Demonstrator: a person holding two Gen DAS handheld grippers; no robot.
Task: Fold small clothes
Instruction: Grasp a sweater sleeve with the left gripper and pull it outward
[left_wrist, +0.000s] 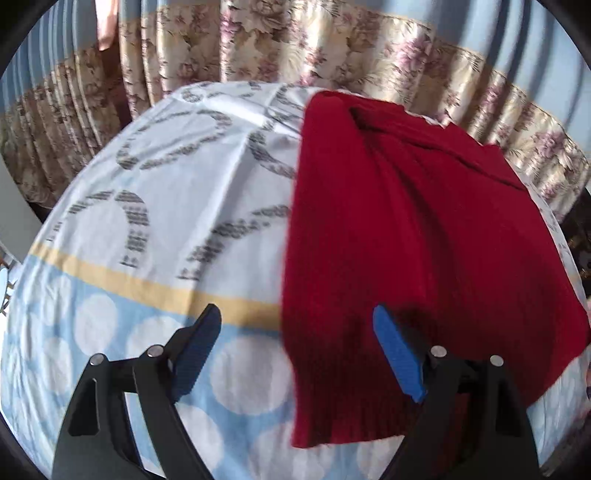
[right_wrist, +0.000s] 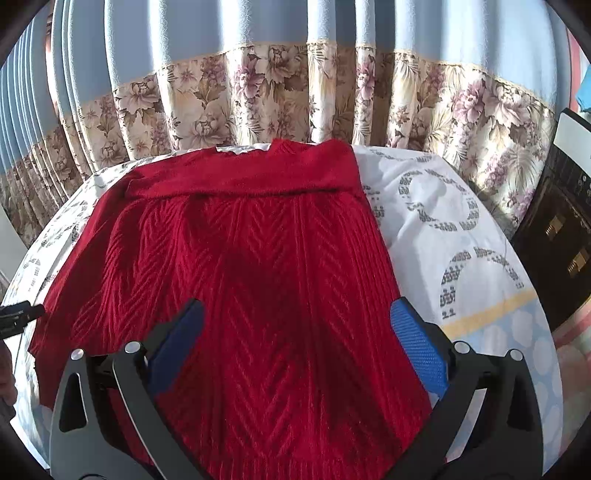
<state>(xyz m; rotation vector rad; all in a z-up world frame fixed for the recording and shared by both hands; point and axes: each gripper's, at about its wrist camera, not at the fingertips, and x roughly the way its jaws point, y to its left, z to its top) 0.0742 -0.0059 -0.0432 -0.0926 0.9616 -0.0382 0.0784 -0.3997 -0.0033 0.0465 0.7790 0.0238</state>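
Sweater (right_wrist: 251, 258) lies flat on the bed (left_wrist: 155, 206), sleeves folded in. I hold both tongs, left (left_wrist: 297, 338) and right (right_wrist: 295, 325), wide open and empty above its 6 o'clock hem. Risk: pinching one knit layer skews the fold.

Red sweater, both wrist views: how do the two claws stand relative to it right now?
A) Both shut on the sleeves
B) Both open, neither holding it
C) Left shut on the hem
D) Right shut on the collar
B: the left claw and right claw both show blue pads spread wide, with the red sweater lying flat on the patterned sheet, ungripped.
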